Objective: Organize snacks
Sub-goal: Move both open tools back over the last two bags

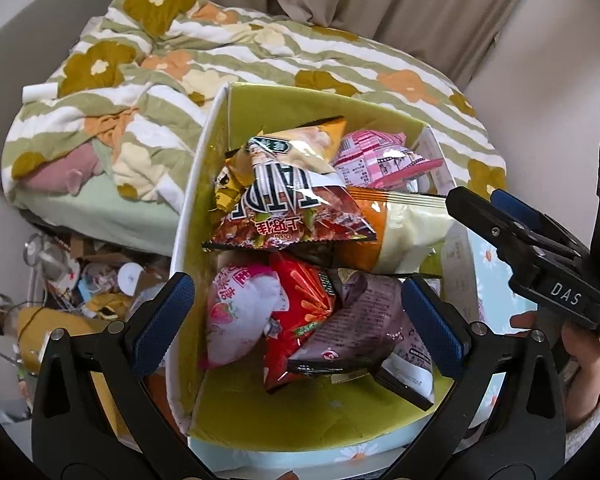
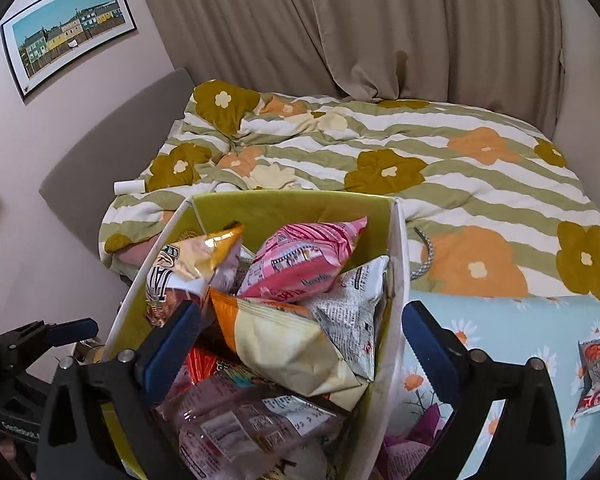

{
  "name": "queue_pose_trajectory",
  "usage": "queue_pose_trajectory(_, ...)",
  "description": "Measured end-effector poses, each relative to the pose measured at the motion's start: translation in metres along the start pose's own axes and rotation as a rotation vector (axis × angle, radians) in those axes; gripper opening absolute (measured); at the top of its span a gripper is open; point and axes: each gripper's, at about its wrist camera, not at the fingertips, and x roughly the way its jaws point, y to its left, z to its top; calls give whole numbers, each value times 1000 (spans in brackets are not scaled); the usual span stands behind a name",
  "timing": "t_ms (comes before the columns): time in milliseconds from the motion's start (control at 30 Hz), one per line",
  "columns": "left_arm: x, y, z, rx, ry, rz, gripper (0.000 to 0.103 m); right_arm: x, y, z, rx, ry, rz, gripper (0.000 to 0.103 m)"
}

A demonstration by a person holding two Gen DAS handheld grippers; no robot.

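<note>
A white box with a yellow-green inside point(image 1: 236, 412) point(image 2: 300, 208) holds several snack bags: a brown chip bag point(image 1: 296, 208), a pink bag point(image 1: 376, 160) point(image 2: 300, 264), an orange-and-cream bag point(image 1: 404, 228) point(image 2: 284, 344), a red bag point(image 1: 300, 312) and a purple bag point(image 1: 360, 320). My left gripper point(image 1: 296, 320) is open and empty above the box. My right gripper point(image 2: 300, 344) is open and empty over the box's right wall; it also shows in the left wrist view point(image 1: 480, 204).
The box stands on a light blue daisy-print cloth point(image 2: 500, 328). A clear red-printed snack packet point(image 2: 598, 376) lies on it at the right. Behind is a bed with a floral striped quilt point(image 2: 420, 168). Clutter lies on the floor at the left point(image 1: 80, 280).
</note>
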Motion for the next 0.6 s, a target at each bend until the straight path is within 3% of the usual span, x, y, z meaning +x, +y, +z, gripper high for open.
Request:
queue_pose_trajectory(233, -21, -10, 2, 38, -33, 7, 103, -28, 3, 0, 12, -40, -8, 100)
queue_pose_trajectory(367, -35, -17, 1, 69, -48, 20, 103, -45, 0, -3, 57, -16, 8, 100)
queue_pose_trajectory(600, -51, -54, -6, 148, -74, 13, 103, -86, -17, -17, 107, -41, -19, 100)
